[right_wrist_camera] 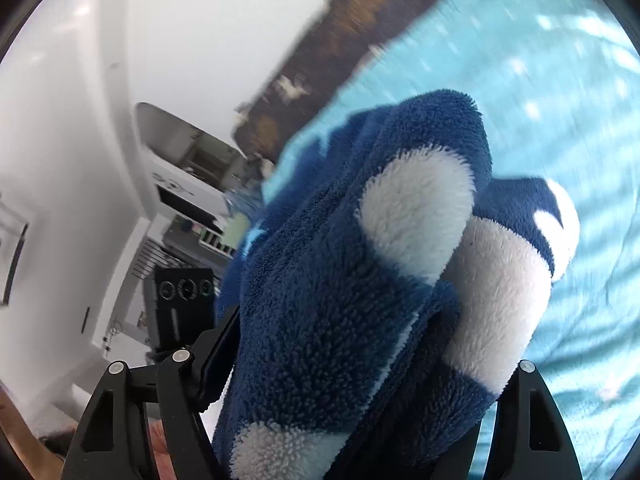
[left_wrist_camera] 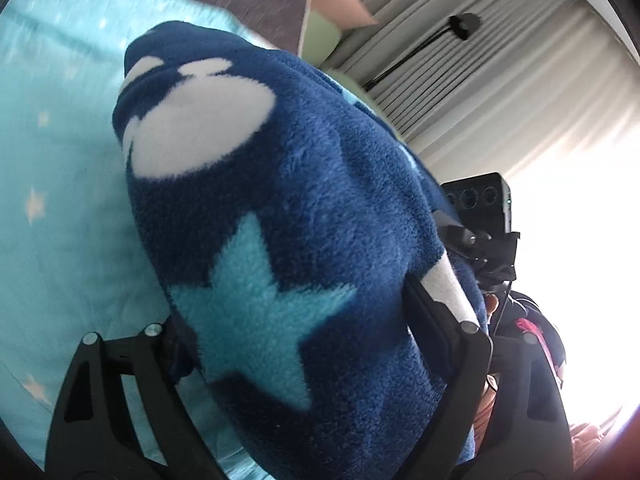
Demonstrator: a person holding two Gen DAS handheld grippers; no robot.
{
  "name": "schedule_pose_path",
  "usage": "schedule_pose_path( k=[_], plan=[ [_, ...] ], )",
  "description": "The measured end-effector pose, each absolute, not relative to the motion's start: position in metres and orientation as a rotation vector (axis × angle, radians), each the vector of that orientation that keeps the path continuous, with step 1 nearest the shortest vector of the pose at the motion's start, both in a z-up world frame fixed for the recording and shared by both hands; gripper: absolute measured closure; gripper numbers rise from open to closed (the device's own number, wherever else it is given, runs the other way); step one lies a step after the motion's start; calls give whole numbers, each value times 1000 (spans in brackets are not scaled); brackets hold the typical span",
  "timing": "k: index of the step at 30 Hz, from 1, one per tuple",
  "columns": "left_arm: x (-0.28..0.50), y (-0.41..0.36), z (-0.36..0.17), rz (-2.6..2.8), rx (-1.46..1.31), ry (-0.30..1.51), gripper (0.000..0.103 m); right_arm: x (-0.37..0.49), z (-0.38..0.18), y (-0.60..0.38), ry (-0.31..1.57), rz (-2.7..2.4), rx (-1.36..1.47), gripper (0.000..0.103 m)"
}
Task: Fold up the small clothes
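A dark blue fleece garment [left_wrist_camera: 280,160] with white patches and a light blue star hangs bunched in front of the left wrist camera, between the jaws of my left gripper [left_wrist_camera: 296,312], which is shut on it. In the right wrist view the same fleece garment [right_wrist_camera: 320,280] fills the gap between the jaws of my right gripper [right_wrist_camera: 372,344], also shut on it. The cloth hides both sets of pads. It is raised above a turquoise star-print bed sheet [left_wrist_camera: 60,160]. Each view shows the other gripper's black body at the fleece's edge.
The turquoise sheet [right_wrist_camera: 580,120] spreads behind the garment. Grey curtains [left_wrist_camera: 480,60], a black lamp [left_wrist_camera: 464,24] and a bright window [left_wrist_camera: 580,260] lie to the right. A dark brown surface [right_wrist_camera: 352,20], a white wall and white shelving [right_wrist_camera: 188,168] show beyond the bed.
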State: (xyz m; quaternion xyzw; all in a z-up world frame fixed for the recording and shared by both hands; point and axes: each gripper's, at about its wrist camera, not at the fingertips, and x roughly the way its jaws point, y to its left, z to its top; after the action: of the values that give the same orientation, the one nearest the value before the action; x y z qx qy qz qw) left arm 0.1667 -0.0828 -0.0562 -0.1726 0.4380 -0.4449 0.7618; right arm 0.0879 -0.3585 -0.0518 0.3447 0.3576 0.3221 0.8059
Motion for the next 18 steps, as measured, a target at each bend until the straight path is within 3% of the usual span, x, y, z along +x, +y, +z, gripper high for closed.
schedule_pose_path(
  k=[10,18],
  plan=[
    [199,-100,82,-969,-230,684,15,101,89,-372,572,728,598,26],
    [271,-122,127,-968,-157,601,15,157,145,-402,475,723,565,25]
  ],
)
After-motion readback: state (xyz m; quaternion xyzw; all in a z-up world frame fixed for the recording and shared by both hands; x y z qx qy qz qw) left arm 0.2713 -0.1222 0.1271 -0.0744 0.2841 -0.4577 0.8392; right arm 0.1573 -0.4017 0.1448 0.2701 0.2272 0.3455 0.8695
